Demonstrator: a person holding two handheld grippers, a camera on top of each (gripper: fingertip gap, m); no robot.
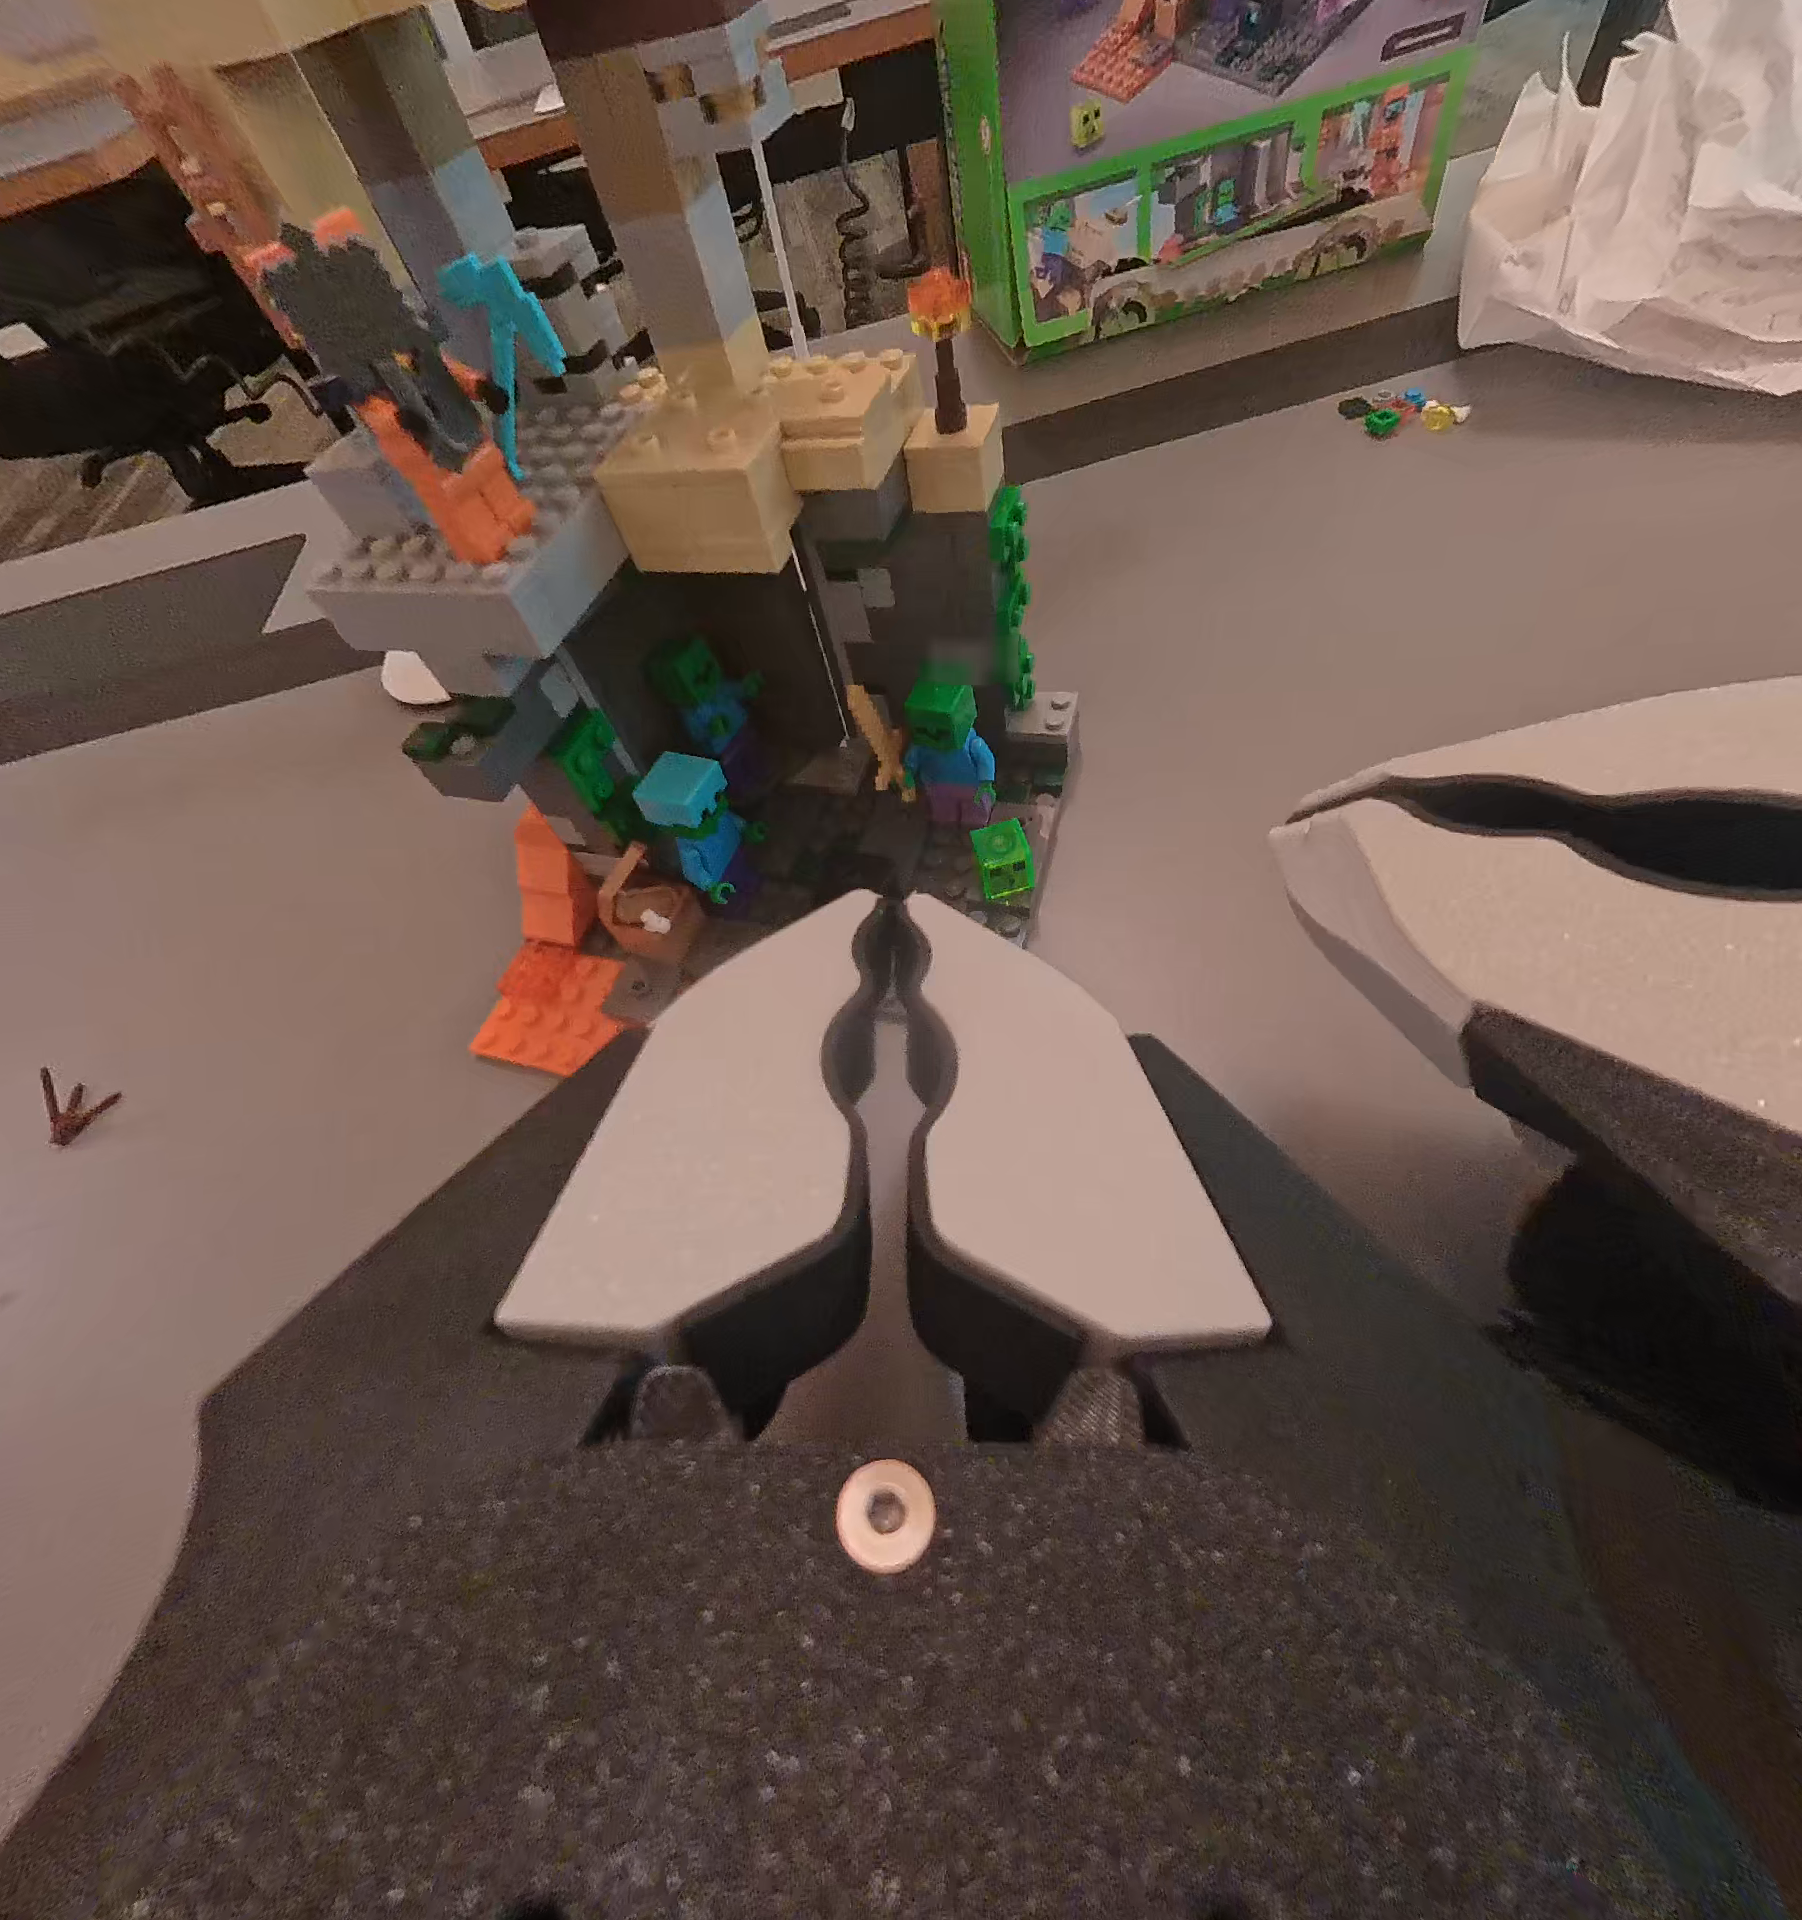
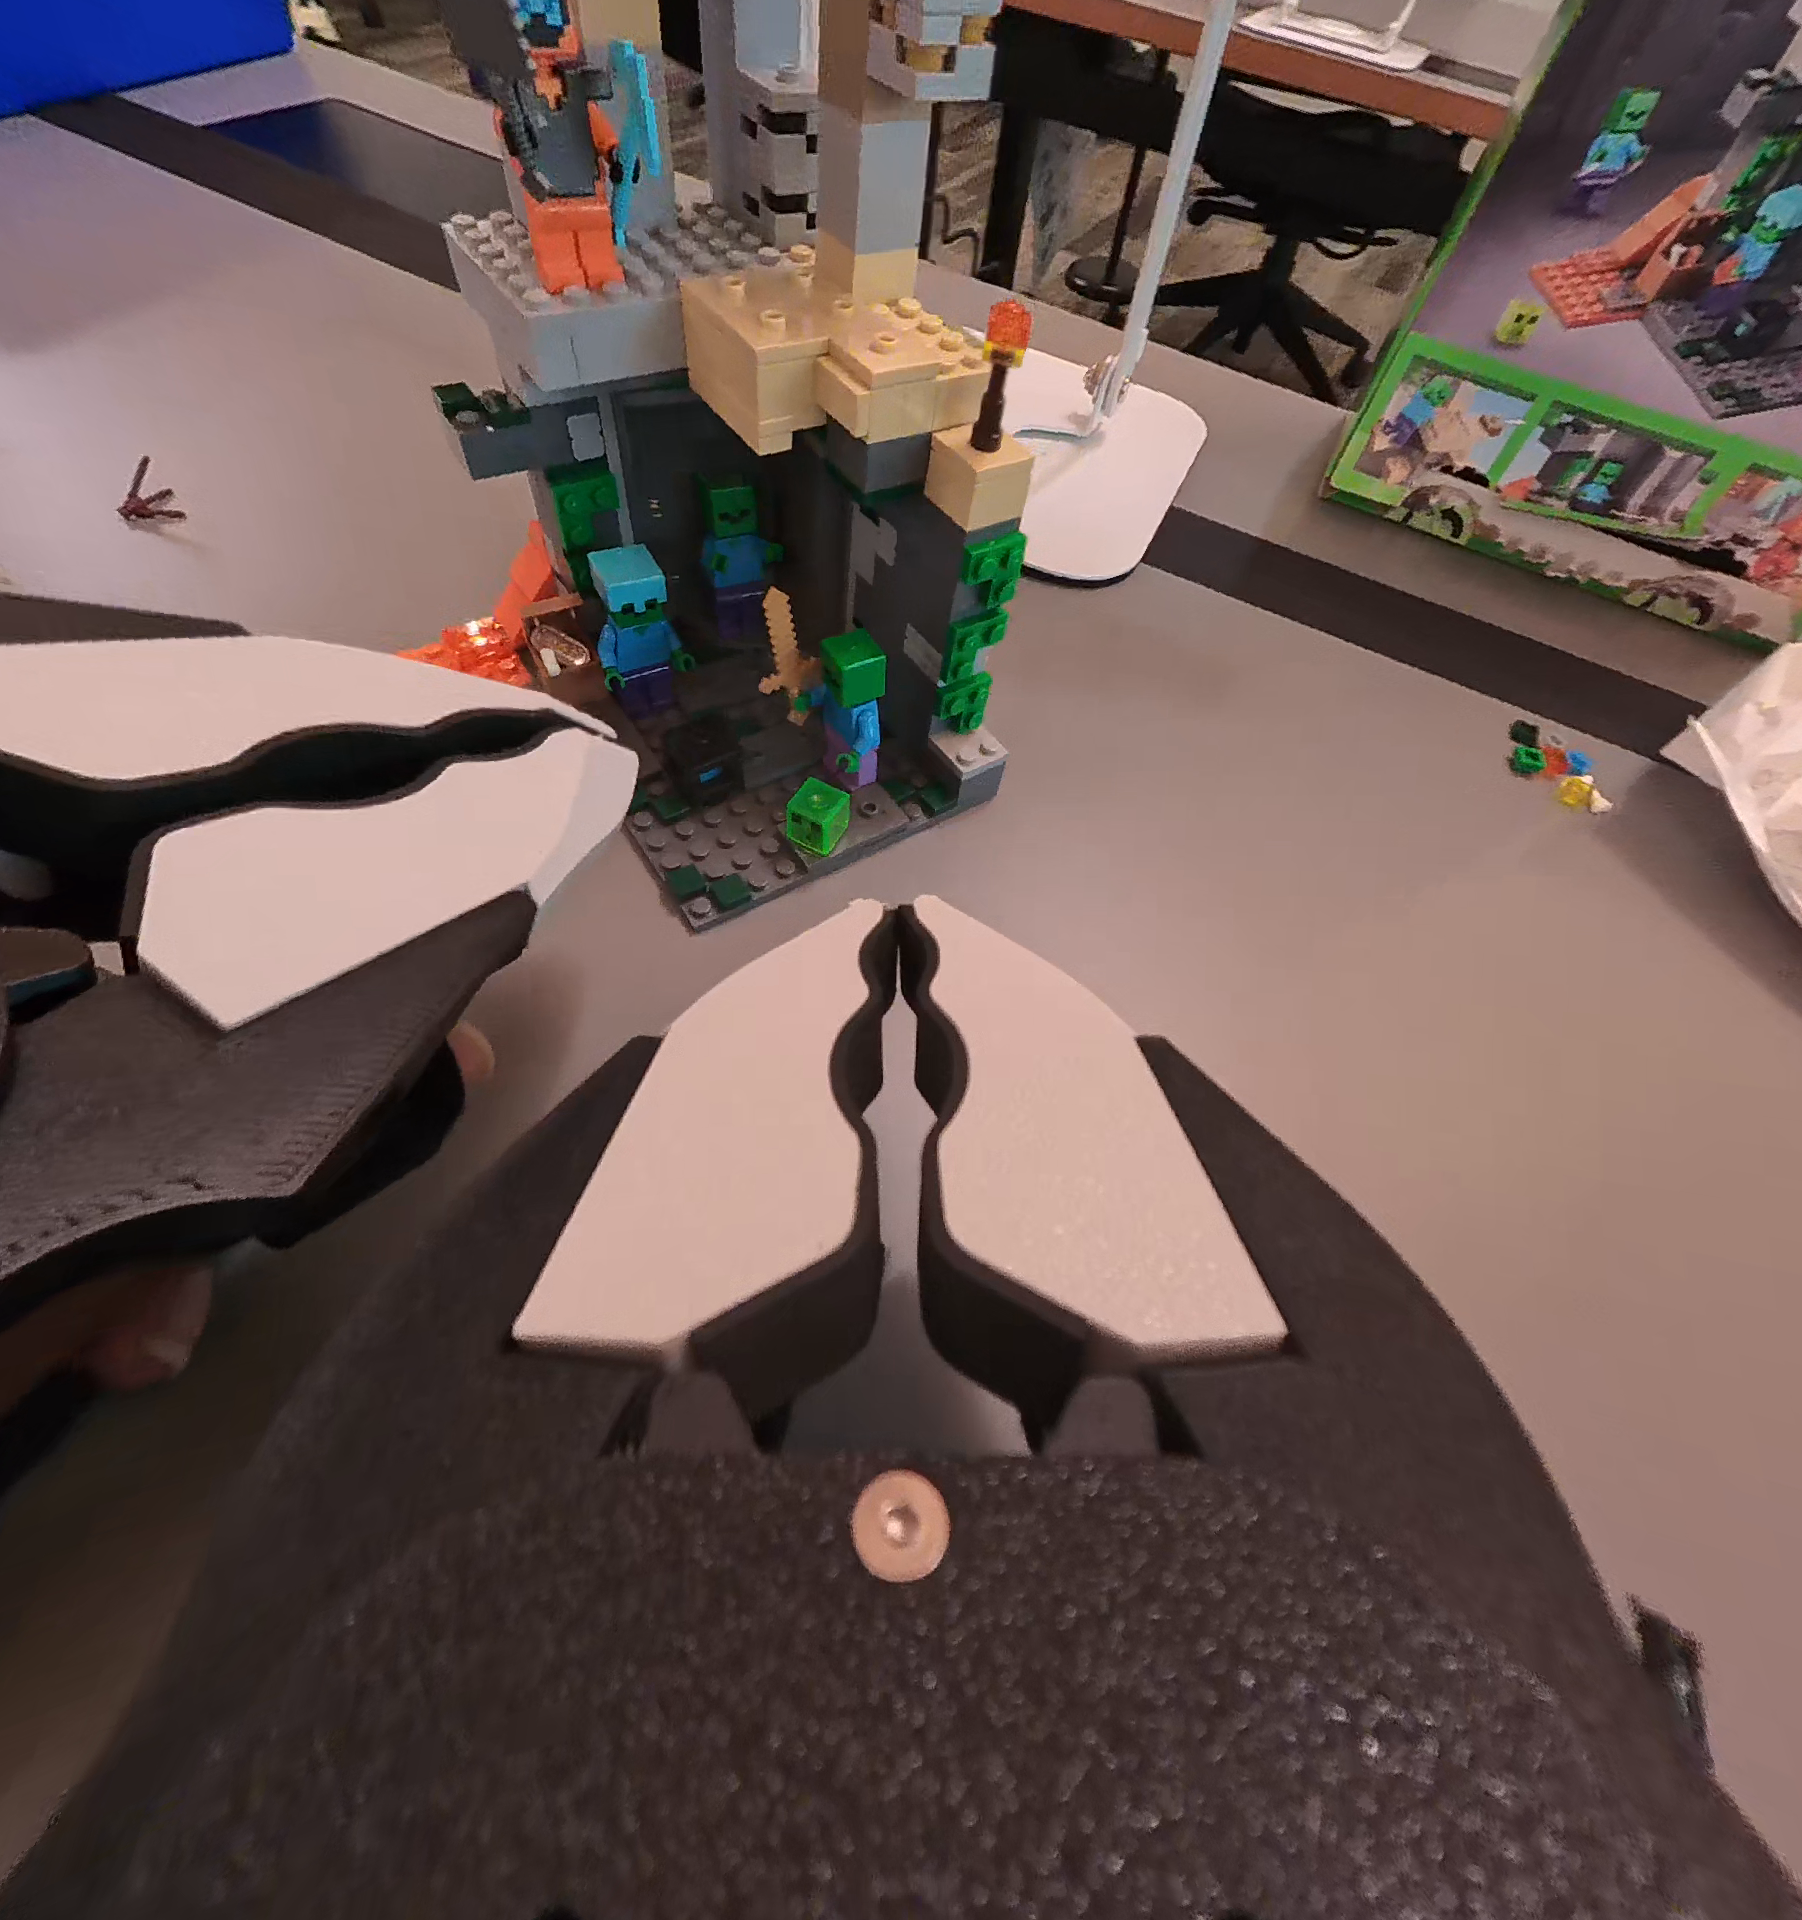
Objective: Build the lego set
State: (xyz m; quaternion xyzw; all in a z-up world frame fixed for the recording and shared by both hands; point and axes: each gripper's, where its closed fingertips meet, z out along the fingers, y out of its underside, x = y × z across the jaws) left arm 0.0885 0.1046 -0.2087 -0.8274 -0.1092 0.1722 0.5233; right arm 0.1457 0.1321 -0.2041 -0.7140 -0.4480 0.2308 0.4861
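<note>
Left wrist view gripper: left gripper clenched, fingertips meeting, nothing between them
Left wrist view build: lego cave model on grey counter at 12 o'clock, just past the tips
Left wrist view surroundings: right gripper at 3 o'clock; green set box at 1 o'clock
Right wrist view gripper: right gripper clenched, empty
Right wrist view build: lego cave model at 12 o'clock, lime slime cube on its baseplate
Right wrist view surroundings: left gripper at 9 o'clock; loose small bricks at 2 o'clock
</note>
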